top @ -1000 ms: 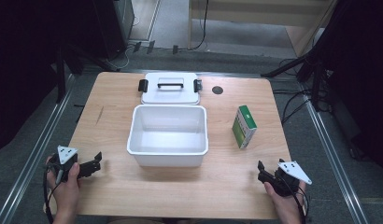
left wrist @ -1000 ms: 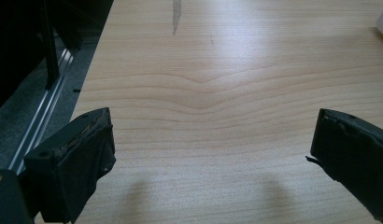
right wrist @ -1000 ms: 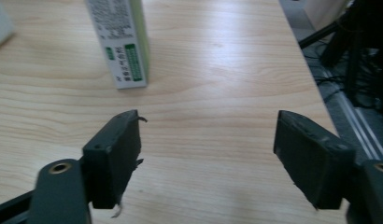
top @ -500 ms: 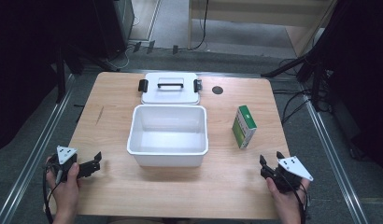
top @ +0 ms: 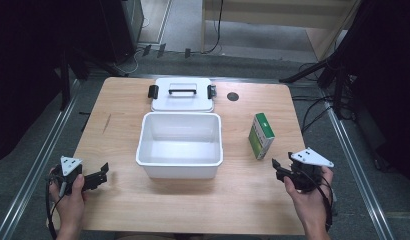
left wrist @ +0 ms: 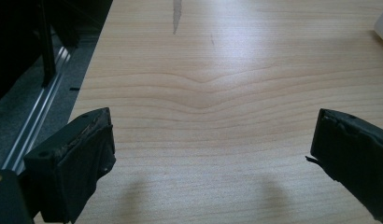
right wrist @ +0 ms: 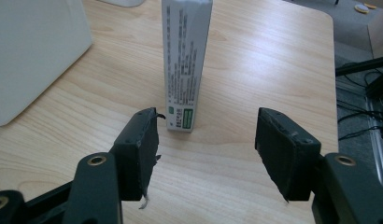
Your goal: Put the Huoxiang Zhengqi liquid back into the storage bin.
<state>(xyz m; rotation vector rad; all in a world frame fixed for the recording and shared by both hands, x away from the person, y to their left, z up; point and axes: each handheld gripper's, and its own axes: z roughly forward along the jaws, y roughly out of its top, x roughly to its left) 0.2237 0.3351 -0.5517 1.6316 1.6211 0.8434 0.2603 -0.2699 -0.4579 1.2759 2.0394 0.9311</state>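
Near the table's [top: 123, 95] right edge stands the carton [top: 261, 135] — just ahead of my right gripper [right wrist: 206, 140], whose jaws have been closing, nothing between them. My left gripper [left wrist: 208, 149] gapes wide — empty, beside the tub [top: 180, 147].

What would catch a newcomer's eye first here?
The open white plastic bin at the table's centre, its latched lid lying flat behind it. Right of it stands a green-and-white carton, with the right hand-held gripper, jaws apart, facing it.
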